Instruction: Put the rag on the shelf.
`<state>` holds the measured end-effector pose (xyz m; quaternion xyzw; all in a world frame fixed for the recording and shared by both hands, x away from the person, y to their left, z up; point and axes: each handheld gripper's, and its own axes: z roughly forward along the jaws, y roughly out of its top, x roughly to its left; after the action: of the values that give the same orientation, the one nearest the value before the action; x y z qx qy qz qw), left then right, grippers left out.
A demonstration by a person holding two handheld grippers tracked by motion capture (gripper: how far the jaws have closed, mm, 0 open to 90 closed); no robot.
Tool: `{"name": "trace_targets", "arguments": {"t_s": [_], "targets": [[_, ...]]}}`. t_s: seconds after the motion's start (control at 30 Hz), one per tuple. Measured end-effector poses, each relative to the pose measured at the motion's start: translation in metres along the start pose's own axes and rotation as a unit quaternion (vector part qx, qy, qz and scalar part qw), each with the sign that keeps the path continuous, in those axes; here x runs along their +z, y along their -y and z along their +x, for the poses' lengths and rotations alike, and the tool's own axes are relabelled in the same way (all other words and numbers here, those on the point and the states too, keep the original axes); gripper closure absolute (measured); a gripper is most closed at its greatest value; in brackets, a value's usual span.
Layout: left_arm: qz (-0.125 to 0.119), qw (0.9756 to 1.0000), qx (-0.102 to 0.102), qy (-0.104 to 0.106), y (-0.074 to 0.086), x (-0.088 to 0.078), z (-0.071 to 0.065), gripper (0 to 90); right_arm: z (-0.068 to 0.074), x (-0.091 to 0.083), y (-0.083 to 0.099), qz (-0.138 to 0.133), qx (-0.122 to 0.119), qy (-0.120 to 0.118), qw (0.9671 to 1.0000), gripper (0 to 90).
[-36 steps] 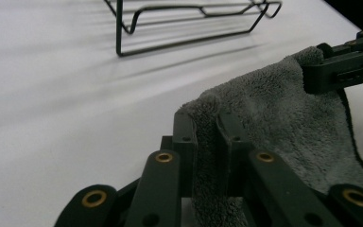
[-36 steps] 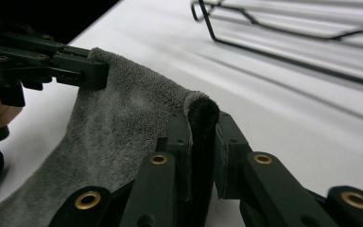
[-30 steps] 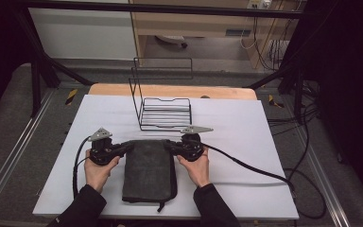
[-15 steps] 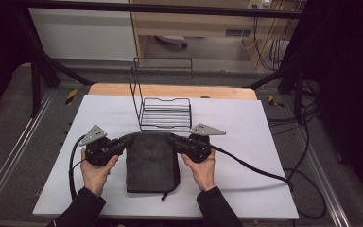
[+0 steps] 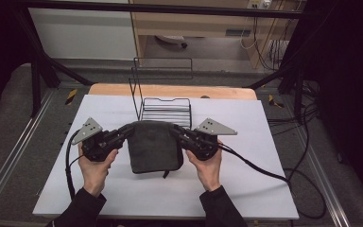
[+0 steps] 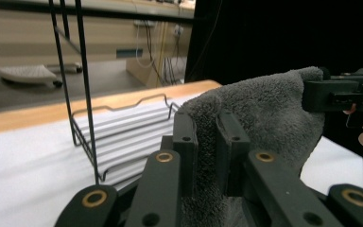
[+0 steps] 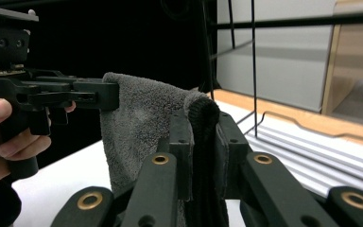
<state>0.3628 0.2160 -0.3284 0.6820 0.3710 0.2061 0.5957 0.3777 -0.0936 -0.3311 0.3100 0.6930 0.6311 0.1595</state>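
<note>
A dark grey folded towel hangs between my two grippers, lifted off the white table top, its lower edge still near the surface. My left gripper is shut on the towel's upper left corner; its jaws pinch the thick grey pile in the left gripper view. My right gripper is shut on the upper right corner, with the towel's folded edge squeezed between its jaws. Each gripper view shows the other gripper holding the far corner. A short black strap dangles below the towel.
A black wire rack with a tall upright frame stands just behind the towel, on the white table cover. Cables trail from both grippers over the table's left and right parts. A wooden table edge runs along the back.
Both hands have risen and spread slightly, lifting the towel's top edge off the table. The towel now hangs shorter and closer to the rack than a second ago.
</note>
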Motion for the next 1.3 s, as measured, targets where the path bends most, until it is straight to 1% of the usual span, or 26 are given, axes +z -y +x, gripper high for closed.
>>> {"name": "trace_targets", "arguments": {"t_s": [0.2,0.27,0.3,0.4,0.43,0.5,0.6,0.67,0.7,0.73,0.8,0.87,0.9,1.03,1.13,1.3], "targets": [[-0.019,0.9998,0.009,0.002,-0.015,0.003,-0.005,80.1,0.001,-0.006,-0.012,-0.019,-0.011,0.006,0.9997,80.5],[-0.026,0.9996,0.011,0.003,-0.020,0.005,-0.007,80.1,0.000,-0.010,-0.019,-0.029,-0.015,0.010,0.9994,80.6],[-0.031,0.9994,0.013,0.003,-0.022,0.006,-0.008,80.1,0.000,-0.010,-0.019,-0.029,-0.015,0.010,0.9994,80.6],[-0.040,0.9990,0.018,0.001,-0.029,0.008,-0.011,80.1,0.001,-0.014,-0.029,-0.042,-0.023,0.018,0.9987,80.6],[-0.043,0.9989,0.018,0.001,-0.031,0.008,-0.011,80.1,0.001,-0.014,-0.029,-0.042,-0.023,0.018,0.9987,80.6],[-0.052,0.9985,0.014,0.005,-0.036,0.009,-0.012,80.1,0.001,-0.016,-0.033,-0.051,-0.024,0.019,0.9982,80.7],[-0.060,0.9981,0.018,0.004,-0.042,0.011,-0.013,80.2,0.001,-0.018,-0.038,-0.060,-0.024,0.022,0.9976,80.7],[-0.067,0.9976,0.016,0.003,-0.048,0.012,-0.014,80.2,0.001,-0.018,-0.045,-0.070,-0.027,0.027,0.9968,80.7],[-0.069,0.9974,0.017,0.003,-0.051,0.012,-0.014,80.2,0.001,-0.018,-0.045,-0.070,-0.027,0.027,0.9968,80.7],[-0.075,0.9971,0.015,0.002,-0.054,0.013,-0.014,80.2,0.002,-0.018,-0.047,-0.073,-0.030,0.030,0.9964,80.7],[-0.081,0.9965,0.021,0.000,-0.061,0.013,-0.014,80.3,0.004,-0.018,-0.052,-0.082,-0.033,0.033,0.9955,80.7],[-0.089,0.9958,0.021,-0.001,-0.067,0.014,-0.014,80.3,0.006,-0.018,-0.061,-0.093,-0.036,0.035,0.9944,80.7],[-0.093,0.9954,0.021,-0.001,-0.070,0.014,-0.014,80.3,0.006,-0.018,-0.061,-0.093,-0.036,0.035,0.9944,80.7],[-0.108,0.9939,0.018,0.000,-0.081,0.015,-0.015,80.3,0.007,-0.019,-0.072,-0.106,-0.043,0.040,0.9926,80.7],[-0.119,0.9927,0.021,-0.001,-0.088,0.016,-0.016,80.3,0.007,-0.019,-0.080,-0.116,-0.046,0.045,0.9911,80.7],[-0.130,0.9911,0.027,-0.007,-0.101,0.018,-0.018,80.3,0.007,-0.019,-0.093,-0.132,-0.051,0.052,0.9885,80.8]]}}
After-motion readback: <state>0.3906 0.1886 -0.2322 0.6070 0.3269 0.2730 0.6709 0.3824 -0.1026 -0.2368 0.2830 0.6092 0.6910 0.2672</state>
